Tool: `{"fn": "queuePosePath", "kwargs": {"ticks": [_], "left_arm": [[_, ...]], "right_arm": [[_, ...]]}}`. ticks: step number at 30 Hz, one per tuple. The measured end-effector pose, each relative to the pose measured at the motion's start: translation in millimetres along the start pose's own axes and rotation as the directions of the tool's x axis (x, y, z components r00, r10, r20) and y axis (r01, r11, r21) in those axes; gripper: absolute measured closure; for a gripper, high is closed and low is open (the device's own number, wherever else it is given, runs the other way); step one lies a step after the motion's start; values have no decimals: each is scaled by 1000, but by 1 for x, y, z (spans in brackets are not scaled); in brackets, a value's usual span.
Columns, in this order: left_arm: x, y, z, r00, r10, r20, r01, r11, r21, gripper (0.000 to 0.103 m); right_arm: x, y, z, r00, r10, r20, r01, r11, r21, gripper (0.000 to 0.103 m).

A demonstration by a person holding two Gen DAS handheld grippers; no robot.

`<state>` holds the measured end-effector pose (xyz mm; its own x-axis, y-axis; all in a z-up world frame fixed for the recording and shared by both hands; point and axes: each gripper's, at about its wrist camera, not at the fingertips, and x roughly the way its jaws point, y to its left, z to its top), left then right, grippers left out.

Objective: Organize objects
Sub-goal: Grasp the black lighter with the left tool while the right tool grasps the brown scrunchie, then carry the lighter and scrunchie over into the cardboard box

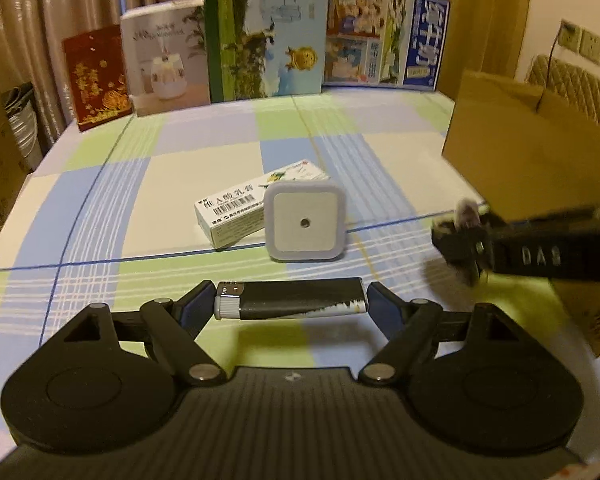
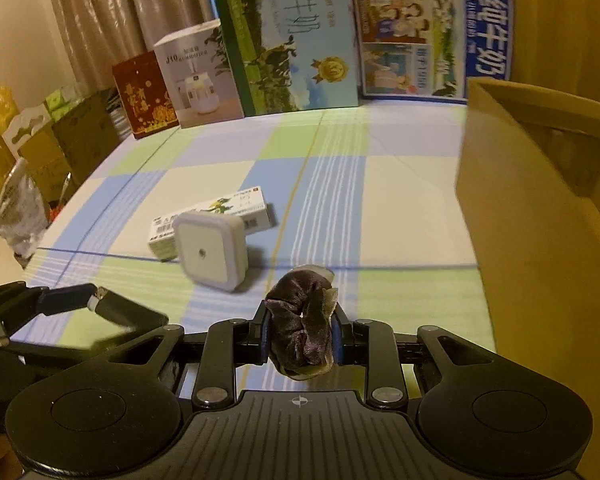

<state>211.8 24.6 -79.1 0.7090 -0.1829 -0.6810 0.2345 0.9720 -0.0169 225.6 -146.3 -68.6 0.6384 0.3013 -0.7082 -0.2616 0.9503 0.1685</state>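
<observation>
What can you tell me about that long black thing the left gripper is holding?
It looks like a lighter: a slim black body with a shiny silver metal cap at one end and a white jagged pattern at the other. It lies sideways, level, clamped end to end between the blue pads of the left gripper, which touch its two ends. It hangs just above the checked tablecloth, in front of the white square night light. In the right wrist view it shows blurred at the left.
</observation>
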Motion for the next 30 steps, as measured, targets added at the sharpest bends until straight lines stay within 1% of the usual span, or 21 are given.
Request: {"fn": "queuePosePath", "kwargs": {"ticks": [5,11,14,16,19,23,30], "left_arm": [[-39,-19,-3,999,14,32,-15,1000,12,24],[-89,-40,-4,998,24,60,-22,999,-37,24],[-111,-53,-4,997,20,73,-17,999,-45,24],[-125,-63,-3,996,12,84,-7,999,-50,24],[-144,-82,-2,995,-5,101,8,999,-31,24],[-164,-107,3,991,-45,126,47,999,-11,24],[-181,-152,14,982,-107,153,100,994,51,24]], "right_arm": [[-41,2,-7,999,5,32,-5,1000,5,78],[-101,3,-14,997,15,74,-17,1000,23,78],[-130,1,-17,996,-7,89,4,1000,28,78],[-148,-3,-20,995,-11,98,7,999,41,78],[-175,-11,-23,993,-28,118,22,998,52,78],[-211,-26,-28,987,-62,151,51,996,73,78],[-253,-63,-36,972,-149,181,126,984,128,78]]}}
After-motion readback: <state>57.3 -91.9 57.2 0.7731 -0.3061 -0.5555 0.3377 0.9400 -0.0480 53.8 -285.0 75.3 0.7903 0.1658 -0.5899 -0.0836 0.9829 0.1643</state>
